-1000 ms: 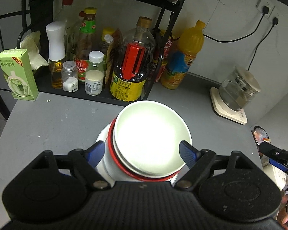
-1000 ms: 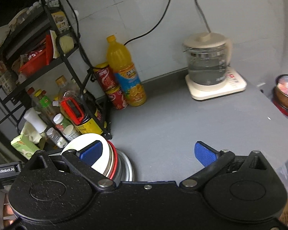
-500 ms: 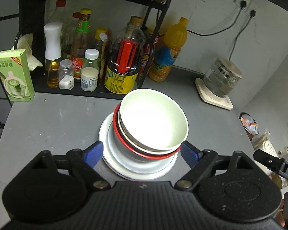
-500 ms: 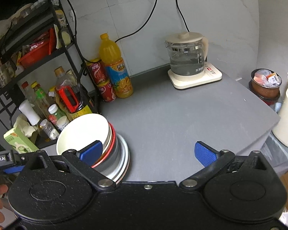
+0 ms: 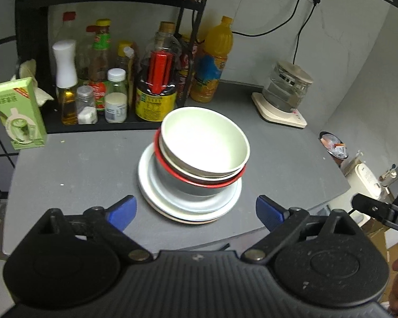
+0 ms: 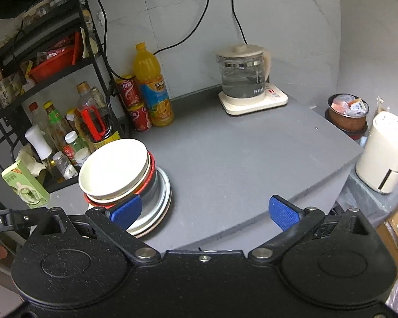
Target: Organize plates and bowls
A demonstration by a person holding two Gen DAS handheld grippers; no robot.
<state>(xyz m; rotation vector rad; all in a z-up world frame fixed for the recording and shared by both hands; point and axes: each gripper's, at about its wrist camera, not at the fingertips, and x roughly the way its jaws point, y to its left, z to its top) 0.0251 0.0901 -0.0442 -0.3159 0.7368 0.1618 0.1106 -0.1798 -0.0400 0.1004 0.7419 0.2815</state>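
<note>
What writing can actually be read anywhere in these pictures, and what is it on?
"obot.AI": on the black bar at the left edge of the right wrist view; its start is cut off.
"D": on the black bar at the right edge of the left wrist view; the rest is cut off.
Too small or blurred to read: the green carton, orange drink bottle, red cans, sauce bottles, kettle base.

Matt grey table (image 5: pixel 74 169), glossy white bowl (image 5: pixel 207 143) on a shiny metal bowl (image 5: pixel 188 186), smooth glazed plates (image 5: pixel 148 185), clear glass kettle (image 6: pixel 241 79), plastic juice bottle (image 5: pixel 212 61), paper carton (image 5: pixel 18 114), ribbed blue gripper pads (image 6: pixel 281 213)
</note>
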